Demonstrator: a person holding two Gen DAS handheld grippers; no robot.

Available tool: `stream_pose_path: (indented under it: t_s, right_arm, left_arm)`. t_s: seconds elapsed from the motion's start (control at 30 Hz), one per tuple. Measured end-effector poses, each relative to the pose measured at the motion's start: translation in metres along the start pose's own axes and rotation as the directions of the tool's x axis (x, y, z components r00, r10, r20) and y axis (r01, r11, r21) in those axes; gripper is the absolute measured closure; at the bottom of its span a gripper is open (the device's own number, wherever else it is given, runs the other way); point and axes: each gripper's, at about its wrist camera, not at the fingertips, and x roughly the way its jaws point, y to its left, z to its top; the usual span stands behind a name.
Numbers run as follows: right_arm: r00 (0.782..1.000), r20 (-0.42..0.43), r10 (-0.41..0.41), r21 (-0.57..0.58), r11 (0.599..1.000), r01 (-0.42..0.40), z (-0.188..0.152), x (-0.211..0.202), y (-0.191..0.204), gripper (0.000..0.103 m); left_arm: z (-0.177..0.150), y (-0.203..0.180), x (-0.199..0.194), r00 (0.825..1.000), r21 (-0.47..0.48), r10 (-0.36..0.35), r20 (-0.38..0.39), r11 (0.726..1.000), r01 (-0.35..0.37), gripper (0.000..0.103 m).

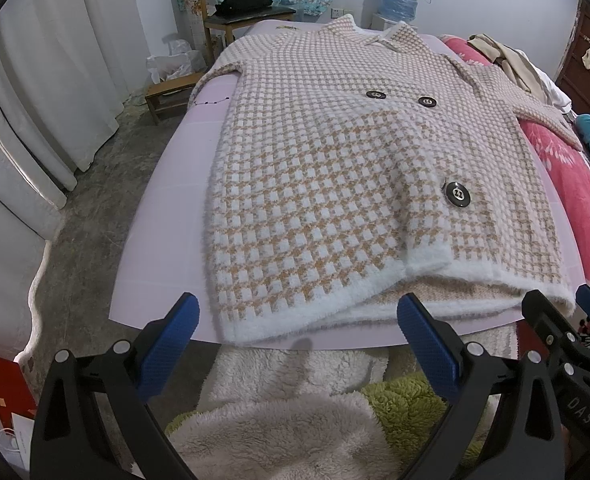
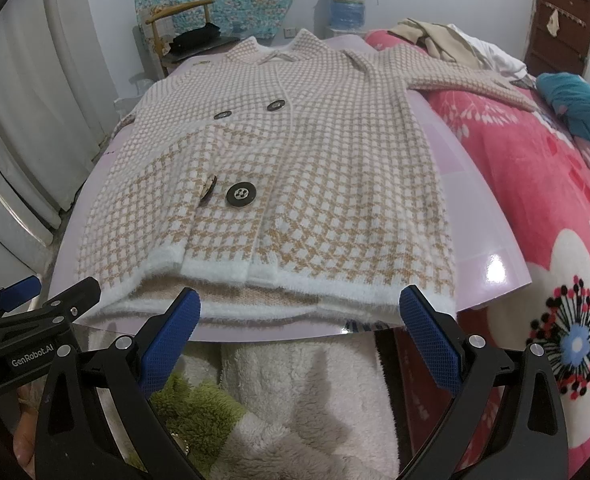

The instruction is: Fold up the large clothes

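Coat (image 1: pixel 335 184) lies flat, hem at the board's (image 1: pixel 167 216) near edge, probably untouched by both gaping tools, left tool (image 1: pixel 297 350) and right tool (image 2: pixel 299 350).

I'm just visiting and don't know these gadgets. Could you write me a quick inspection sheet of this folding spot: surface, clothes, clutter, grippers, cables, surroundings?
Surface: glossy pink board laid on a bed.
Job's things: checked coat spread flat, front up, hem nearest; one sleeve stretches onto the red floral blanket.
Clutter: beige clothes and teal cloth on the blanket.
Grippers: left gripper and right gripper both open, short of the hem, holding nothing.
Cables: nothing seen.
Surroundings: wooden chair, white curtains, water jug.
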Motion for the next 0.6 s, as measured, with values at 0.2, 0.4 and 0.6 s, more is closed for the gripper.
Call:
stream_pose_path:
  t_s: [0.2,0.4,0.6]
  right_arm:
    - [1.0,0.001,0.001,0.0,1.0,-0.001,-0.0007,-0.0007,-0.0012,0.008]
    - [1.0,-0.001,0.002,0.002,1.0,-0.002,-0.0011,0.0,-0.0009,0.008]
    - [1.0,-0.001,0.004,0.003,1.0,-0.004,-0.001,-0.0002,-0.0008,0.008]
  left_arm:
    - [-0.0011,-0.0012,0.0002,1.0,0.001,0.0,0.0,1.0,0.0,0.006]
    - [-0.0008,-0.0009,0.0,1.0,0.0,0.0,0.0,1.0,0.0,0.006]
    - [-0.0005,-0.0006,0.0,1.0,0.002,0.0,0.0,1.0,0.0,0.006]
